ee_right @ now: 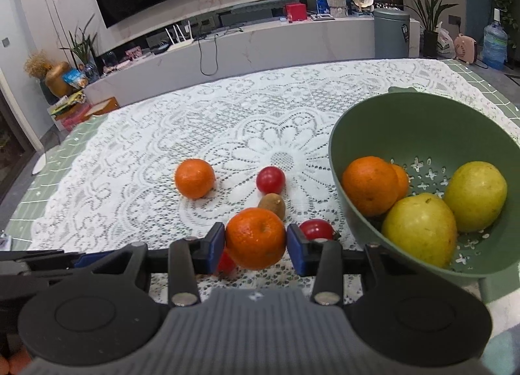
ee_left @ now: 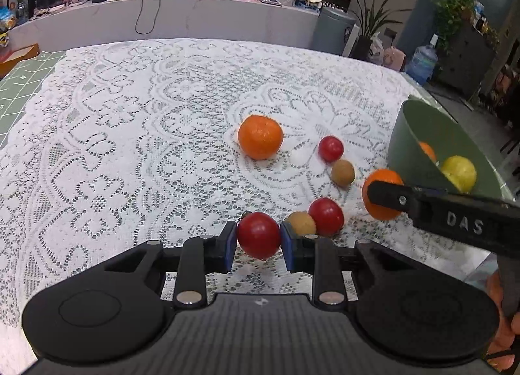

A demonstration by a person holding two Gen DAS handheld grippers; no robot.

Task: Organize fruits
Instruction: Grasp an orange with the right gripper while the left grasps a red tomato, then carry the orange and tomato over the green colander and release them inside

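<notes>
Two tools are seen at work over a surface (ee_left: 130,147) covered by a white lace cloth (ee_right: 195,134). The left tool (ee_left: 259,241) is clenched on a red tomato (ee_left: 259,235), which is gripped between the blue pads (ee_left: 230,245) low in the left wrist view, at about 6 o'clock. Just beside that tomato, toward 3 o'clock, a brown kiwi (ee_left: 301,222) and a second tomato (ee_left: 326,216) are seen touching each other. The right tool (ee_right: 256,245) is clenched on an orange (ee_right: 255,237), held between its pads at about 6 o'clock in the right wrist view; in the left wrist view the same orange (ee_left: 380,194) is partly hidden behind a black finger marked "DAS". A loose orange (ee_right: 195,178) is seen on the cloth toward 10 o'clock from the held one, well apart from it. Beyond the held orange, a far tomato (ee_right: 270,180) and a second kiwi (ee_right: 272,205) lie close together. A green colander bowl (ee_right: 422,121) stands at 3 o'clock in the right wrist view, and an orange in the bowl (ee_right: 370,184), another partly hidden behind it, and two yellow fruits (ee_right: 419,232) are held inside it.
</notes>
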